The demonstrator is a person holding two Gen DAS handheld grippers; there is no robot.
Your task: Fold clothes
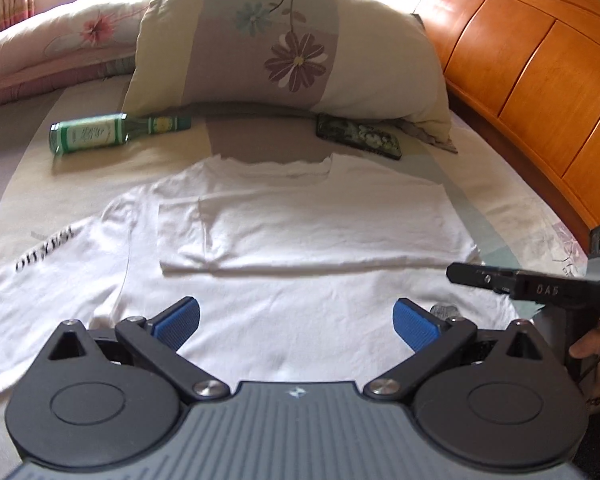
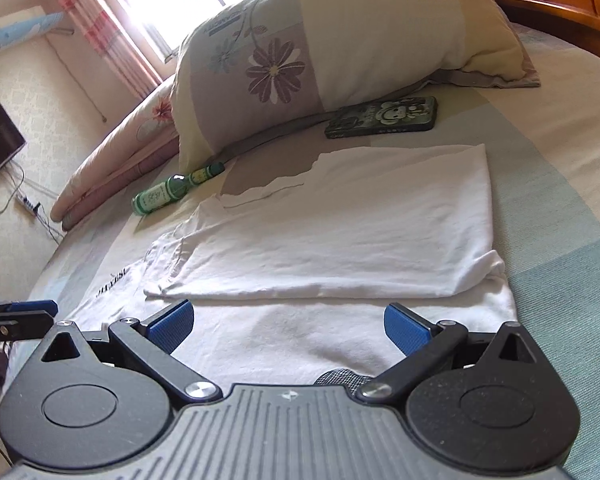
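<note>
White cotton T-shirt with black lettering (image 1: 300, 308): spread flat on the patterned bed sheet (image 2: 560, 184), one side already turned inward, the lettered sleeve (image 1: 44, 256) still out, presumably next. Left gripper (image 1: 296, 322) and right gripper (image 2: 288, 324): both above the near hem, jaws wide apart, holding nothing. Green glass bottle (image 1: 116, 131) and dark phone case (image 2: 382, 117): beside the floral pillow (image 1: 276, 40), apart from the shirt.

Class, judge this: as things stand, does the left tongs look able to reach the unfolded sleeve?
Probably yes: the left tongs are open, and the sleeve lies flat, uncovered, to their left.
</note>
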